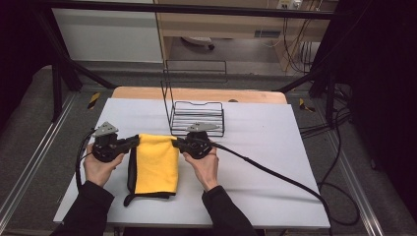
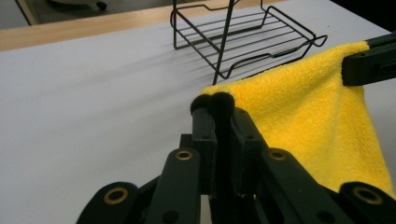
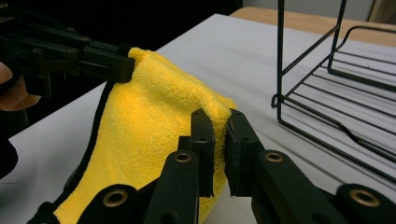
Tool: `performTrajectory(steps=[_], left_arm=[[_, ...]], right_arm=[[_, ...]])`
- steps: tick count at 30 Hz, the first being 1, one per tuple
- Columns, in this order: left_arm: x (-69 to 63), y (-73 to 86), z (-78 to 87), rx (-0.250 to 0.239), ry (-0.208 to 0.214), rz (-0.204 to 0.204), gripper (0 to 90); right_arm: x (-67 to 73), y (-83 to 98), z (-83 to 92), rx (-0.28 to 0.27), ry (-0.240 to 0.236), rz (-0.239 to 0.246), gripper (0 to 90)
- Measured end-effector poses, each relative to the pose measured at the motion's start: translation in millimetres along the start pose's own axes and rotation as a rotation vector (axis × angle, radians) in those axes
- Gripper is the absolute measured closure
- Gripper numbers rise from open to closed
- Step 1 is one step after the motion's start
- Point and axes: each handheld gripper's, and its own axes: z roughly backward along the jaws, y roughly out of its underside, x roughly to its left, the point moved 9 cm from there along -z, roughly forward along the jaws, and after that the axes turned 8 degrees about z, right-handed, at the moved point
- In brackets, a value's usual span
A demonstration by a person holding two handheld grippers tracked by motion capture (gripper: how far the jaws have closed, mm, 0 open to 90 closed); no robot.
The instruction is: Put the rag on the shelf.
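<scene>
Left gripper (image 1: pixel 134 142) and right gripper (image 1: pixel 175 143) level, facing inward — each pinching the yellow cloth (image 1: pixel 156 164).

Your left tongs (image 1: pixel 134 142) pinch the yellow cloth (image 1: pixel 156 164) at its far left corner, your right tongs (image 1: pixel 175 143) at its far right corner. The cloth's far edge is stretched between them; its near end lies on the white tabletop (image 1: pixel 275 147), black edging showing. A black wire rack (image 1: pixel 197 117) stands just behind your right tongs.
</scene>
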Motion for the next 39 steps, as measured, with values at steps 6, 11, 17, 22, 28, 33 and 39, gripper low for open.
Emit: performTrajectory(steps=[6, 11, 17, 22, 28, 33, 39], left_arm=[[-6.3, -9.9, 15.7, -0.061, -0.001, -0.013, 82.2], [-10.3, -18.5, 27.0, -0.111, -0.004, -0.018, 82.2], [-18.3, -28.5, 38.5, -0.162, -0.005, -0.040, 82.2], [-26.1, -36.5, 48.2, -0.207, -0.005, -0.052, 82.2], [-33.6, -44.6, 58.0, -0.255, -0.003, -0.068, 82.2], [-38.5, -50.3, 65.0, -0.287, -0.003, -0.071, 82.2], [-43.7, -57.3, 73.3, -0.335, -0.004, -0.071, 82.2]], right_arm=[[4.9, -12.5, 7.4, -0.044, 0.002, 0.025, 83.7], [10.4, -23.8, 15.1, -0.088, -0.006, 0.053, 83.6], [15.6, -37.0, 26.1, -0.134, 0.000, 0.083, 83.6], [18.8, -47.6, 35.6, -0.167, 0.012, 0.112, 83.6], [21.6, -59.5, 45.7, -0.201, 0.022, 0.141, 83.7], [23.6, -67.8, 52.1, -0.226, 0.030, 0.160, 83.7], [27.0, -76.6, 59.2, -0.260, 0.035, 0.188, 83.7]])
